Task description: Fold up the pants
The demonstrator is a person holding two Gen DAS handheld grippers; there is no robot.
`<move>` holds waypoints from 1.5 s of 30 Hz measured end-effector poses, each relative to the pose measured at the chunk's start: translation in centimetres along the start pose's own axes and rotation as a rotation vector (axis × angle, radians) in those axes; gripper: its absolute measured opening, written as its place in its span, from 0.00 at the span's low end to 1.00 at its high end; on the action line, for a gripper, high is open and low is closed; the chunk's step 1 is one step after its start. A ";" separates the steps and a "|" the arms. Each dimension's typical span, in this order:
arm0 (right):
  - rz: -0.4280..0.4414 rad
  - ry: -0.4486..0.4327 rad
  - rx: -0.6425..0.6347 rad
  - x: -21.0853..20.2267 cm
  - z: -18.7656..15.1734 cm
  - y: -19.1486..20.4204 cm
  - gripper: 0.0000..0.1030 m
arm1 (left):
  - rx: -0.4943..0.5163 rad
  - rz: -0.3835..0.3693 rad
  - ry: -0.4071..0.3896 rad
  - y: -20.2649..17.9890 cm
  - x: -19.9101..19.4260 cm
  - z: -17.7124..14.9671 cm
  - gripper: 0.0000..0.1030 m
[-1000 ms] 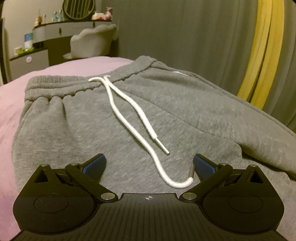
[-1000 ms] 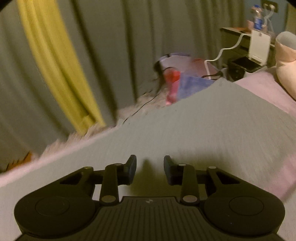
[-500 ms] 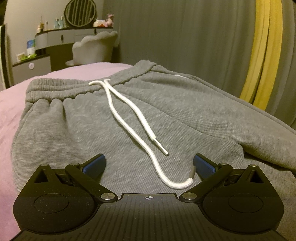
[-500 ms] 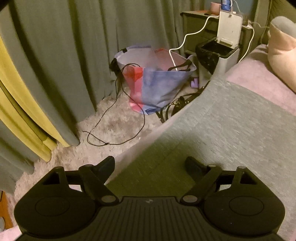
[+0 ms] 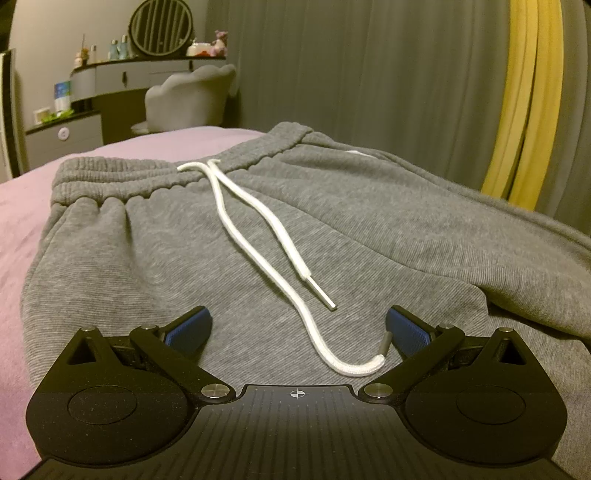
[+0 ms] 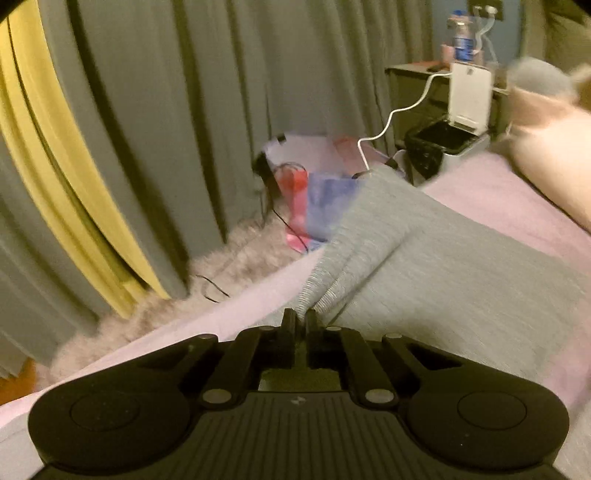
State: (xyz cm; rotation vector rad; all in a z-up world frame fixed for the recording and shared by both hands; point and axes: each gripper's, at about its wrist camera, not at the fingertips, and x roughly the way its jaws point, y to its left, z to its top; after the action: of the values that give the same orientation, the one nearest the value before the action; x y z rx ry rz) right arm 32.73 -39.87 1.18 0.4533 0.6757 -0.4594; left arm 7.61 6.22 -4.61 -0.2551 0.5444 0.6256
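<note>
Grey sweatpants [image 5: 369,229] lie on a pink bed [image 5: 22,221], waistband at the far side, with a white drawstring [image 5: 258,236] trailing toward me. My left gripper [image 5: 298,326] is open and empty, low over the pants' upper part, the drawstring's end between its blue-padded fingers [image 5: 188,326]. In the right wrist view my right gripper [image 6: 300,319] is shut on the ribbed cuff end of a pant leg [image 6: 424,266], which lies across the bed [image 6: 498,199] near its edge. This view is blurred.
Grey and yellow curtains [image 5: 406,74] hang behind the bed. A dresser with a round mirror [image 5: 159,26] and a chair [image 5: 188,99] stand at the far left. Beside the bed are a shaggy rug [image 6: 229,266], a red-blue bag [image 6: 317,199], cables, a bin [image 6: 439,144] and a pillow [image 6: 554,147].
My right gripper went from open over the pant leg near the bed's edge to shut on its cuff. My left gripper stayed open in the same place.
</note>
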 end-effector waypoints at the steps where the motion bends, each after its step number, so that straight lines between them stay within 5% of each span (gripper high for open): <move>1: 0.018 -0.007 0.035 -1.9 -1.3 -1.7 0.02 | -0.001 0.000 0.000 0.0 0.0 0.0 1.00; 7: -0.059 0.070 0.222 -6.3 -9.5 -9.6 0.00 | 0.001 0.003 0.000 -0.1 -0.1 0.1 1.00; 11: 0.020 0.002 0.327 -8.1 -7.6 -9.6 0.09 | 0.001 0.004 -0.001 -0.1 -0.1 0.0 1.00; 13: 0.057 -0.057 0.346 -8.8 -6.8 -8.9 0.26 | 0.001 0.004 -0.001 -0.1 0.0 0.0 1.00; 15: 0.043 -0.076 0.234 -8.2 -6.1 -7.3 0.34 | 0.001 0.004 -0.001 -0.1 0.0 0.0 1.00; 20: -0.229 -0.165 -0.242 -4.4 -6.9 -1.4 0.42 | -0.003 0.001 -0.002 0.0 -0.1 0.0 1.00; 25: -0.355 -0.198 -0.439 -0.7 -8.4 0.1 0.40 | -0.008 -0.002 -0.008 0.0 0.0 -0.1 1.00; 26: -0.352 -0.212 -0.423 -0.5 -8.2 -0.3 0.40 | -0.008 -0.002 -0.009 0.0 0.0 -0.1 1.00; 28: -0.324 -0.213 -0.348 -0.3 -7.2 -1.6 0.13 | -0.010 -0.003 -0.011 0.0 0.0 -0.1 1.00; 29: -0.290 -0.205 -0.290 -0.8 -6.8 -2.6 0.10 | -0.011 -0.003 -0.010 0.0 0.0 -0.1 1.00; 37: 0.021 -0.269 0.421 -4.6 -5.4 -11.9 0.07 | -0.012 -0.004 0.000 0.0 -0.1 0.3 1.00; 41: -0.049 -0.207 0.550 -4.2 -5.8 -14.5 0.10 | -0.008 0.002 0.011 0.0 -0.3 0.6 1.00; 45: 0.016 -0.185 0.574 -3.7 -6.0 -15.2 0.19 | 0.006 0.078 0.032 -0.3 -2.2 2.3 1.00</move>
State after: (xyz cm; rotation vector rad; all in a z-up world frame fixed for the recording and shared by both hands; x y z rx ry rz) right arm 19.06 -48.00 -4.18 0.9435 0.3518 -0.6737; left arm 7.25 5.81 -1.49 -0.2393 0.5888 0.6967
